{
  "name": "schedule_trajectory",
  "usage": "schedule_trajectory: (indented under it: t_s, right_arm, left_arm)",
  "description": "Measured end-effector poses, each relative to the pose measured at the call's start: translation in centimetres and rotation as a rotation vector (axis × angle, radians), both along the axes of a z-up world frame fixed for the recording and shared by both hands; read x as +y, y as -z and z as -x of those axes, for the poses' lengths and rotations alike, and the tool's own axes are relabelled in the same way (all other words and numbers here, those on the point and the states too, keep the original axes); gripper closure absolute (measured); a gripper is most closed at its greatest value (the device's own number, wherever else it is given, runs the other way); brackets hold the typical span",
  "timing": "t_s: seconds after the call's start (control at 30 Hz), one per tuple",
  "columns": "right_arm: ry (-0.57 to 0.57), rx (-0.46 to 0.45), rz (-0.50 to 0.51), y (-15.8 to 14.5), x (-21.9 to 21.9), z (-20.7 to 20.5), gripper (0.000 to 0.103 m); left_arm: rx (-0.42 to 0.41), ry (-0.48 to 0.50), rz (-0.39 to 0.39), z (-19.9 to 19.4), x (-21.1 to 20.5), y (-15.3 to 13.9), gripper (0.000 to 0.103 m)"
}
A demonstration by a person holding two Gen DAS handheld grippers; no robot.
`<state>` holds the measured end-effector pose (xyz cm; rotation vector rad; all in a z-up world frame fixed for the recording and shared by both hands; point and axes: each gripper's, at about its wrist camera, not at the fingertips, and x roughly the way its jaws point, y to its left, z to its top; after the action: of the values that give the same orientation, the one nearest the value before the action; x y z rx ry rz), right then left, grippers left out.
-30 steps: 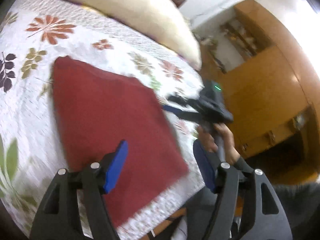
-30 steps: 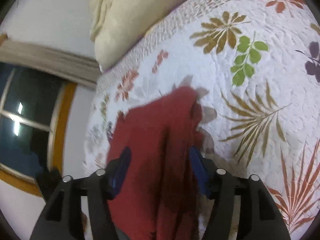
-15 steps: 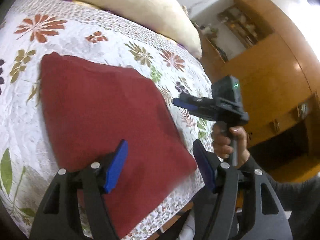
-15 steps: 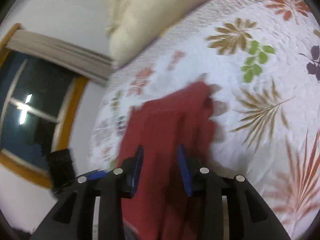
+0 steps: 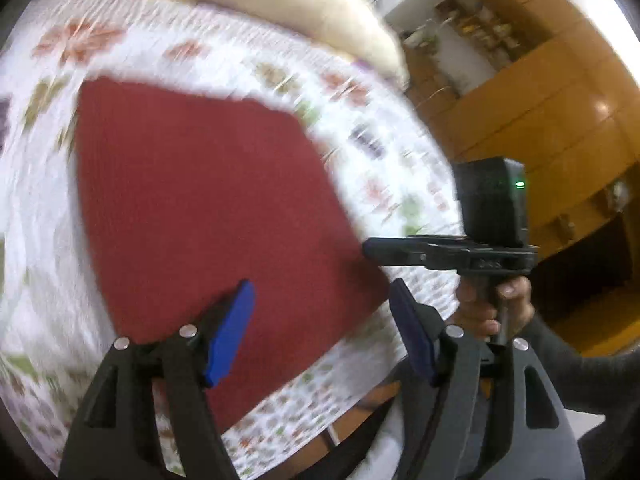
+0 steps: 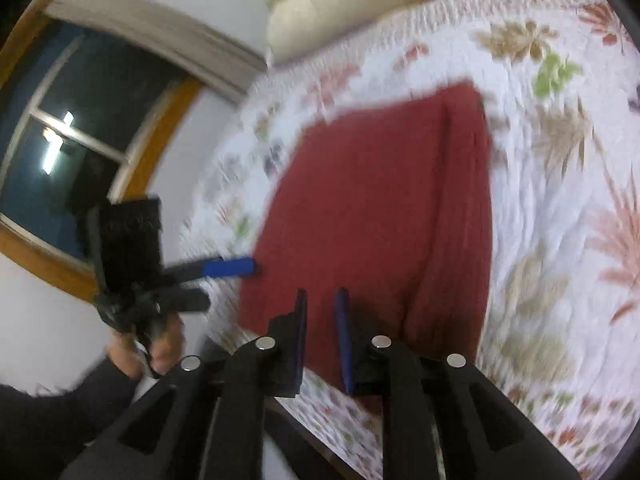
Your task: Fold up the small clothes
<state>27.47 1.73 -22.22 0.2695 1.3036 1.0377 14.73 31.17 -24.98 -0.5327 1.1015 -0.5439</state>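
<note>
Our left gripper [image 5: 320, 320] is wide open and holds nothing. From the left wrist view we see its two blue pads [image 5: 230, 336] spread far apart, up in the air above the near part of the red cloth [image 5: 200, 208]. The red cloth lies flat on the flowered bedspread [image 5: 380, 184], near the edge of the bed. It looks like a neat shape with straight sides, so we think it is already folded at least once. To the right we see our right gripper [image 5: 370, 247] from the side, with its tip just at the right edge of the cloth. A hand [image 5: 494, 308] holds its handle. A big cream pillow [image 5: 280, 4] sits at the far end of the bed. A wooden cupboard [image 5: 540, 120] stands past the bed. The picture is blurry, so we cannot see small folds.

From the right wrist view, our right gripper [image 6: 322, 338] is nearly closed, with only a thin gap between the pads. Nothing is in that gap as far as we can see. It is above the near edge of the red cloth [image 6: 360, 220]. Here the cloth shows a long fold line down its right side, so one side seems folded over. We think the folding is partly done, and maybe one more fold or some smoothing is left. The left gripper [image 6: 228, 267] shows at the cloth's left edge. A dark window [image 6: 72, 128] is on the wall.

We see no basket, box or other container in either view.
</note>
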Motion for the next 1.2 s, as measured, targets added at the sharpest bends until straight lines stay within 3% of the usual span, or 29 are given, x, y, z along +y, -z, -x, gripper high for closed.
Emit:
schedule_trajectory:
  t_s: [0.07, 0.13, 0.2, 0.27, 0.3, 0.37, 0.5, 0.6, 0.67, 0.73, 0.83, 0.87, 0.9, 1.0, 1.1, 1.2]
  right_arm:
    - [0.02, 0.036, 0.046, 2.8, -0.4, -0.1, 0.103]
    - [0.072, 0.079, 0.009, 4.1, -1.5, -0.6, 0.103]
    - [0.102, 0.053, -0.003, 2.8, -2.2, 0.1, 0.101]
    - [0.114, 0.022, -0.03, 0.9, -3.0, 1.2, 0.093]
    - [0.117, -0.003, -0.03, -0.3, -3.3, 1.9, 0.093]
    - [0.127, -0.048, 0.028, -0.9, -3.3, 2.7, 0.093]
    - [0.122, -0.075, 0.205, 1.9, -2.2, 3.2, 0.091]
    - [0.152, -0.117, 0.185, -0.5, -2.2, 4.6, 0.082]
    - [0.172, -0.2, 0.213, -3.5, -2.1, 6.4, 0.066]
    - [0.197, -0.29, 0.277, -6.2, -2.6, 8.4, 0.029]
    - [0.239, -0.478, 0.342, -11.0, -2.6, 13.2, 0.003]
    - [0.265, -0.529, 0.374, -12.2, -2.4, 14.6, 0.004]
    - [0.293, -0.588, 0.415, -13.5, -2.8, 16.2, 0.004]
    - [0.365, -0.645, 0.48, -15.7, -3.0, 19.1, 0.004]
    - [0.408, -0.654, 0.507, -17.8, -3.4, 21.0, 0.004]
    - [0.441, -0.757, 0.52, -20.3, -3.6, 23.5, 0.004]
  left_arm:
    - [-0.008, -0.012, 0.015, 0.3, 0.1, 1.2, 0.037]
    - [-0.011, -0.042, 0.023, 0.5, 0.1, 0.7, 0.034]
    - [-0.015, -0.062, 0.038, 1.2, 0.1, -0.5, 0.032]
    - [-0.041, -0.069, 0.032, 2.4, 0.2, -1.7, 0.027]
    - [-0.054, -0.087, 0.006, 2.9, 0.2, -2.0, 0.02]
    - [-0.047, -0.125, -0.063, 3.3, 0.3, -1.6, 0.016]
    - [-0.028, -0.16, -0.08, 3.8, -0.2, -1.2, 0.016]
    - [-0.035, -0.216, -0.228, 6.0, -0.9, -3.9, 0.01]
    - [-0.095, -0.307, -0.36, 8.7, -1.1, -6.8, 0.006]
    - [-0.195, -0.396, -0.432, 12.6, -1.2, -10.6, 0.003]
    - [-0.307, -0.504, -0.538, 17.3, -1.8, -14.4, 0.003]
    - [-0.338, -0.557, -0.6, 19.2, -2.2, -15.9, 0.003]
    - [-0.345, -0.572, -0.615, 20.1, -2.4, -16.5, 0.003]
    - [-0.318, -0.54, -0.557, 22.5, -3.0, -18.4, 0.003]
    - [-0.261, -0.52, -0.55, 23.9, -3.7, -19.8, 0.003]
    - [-0.213, -0.446, -0.523, 25.1, -4.9, -21.0, 0.003]
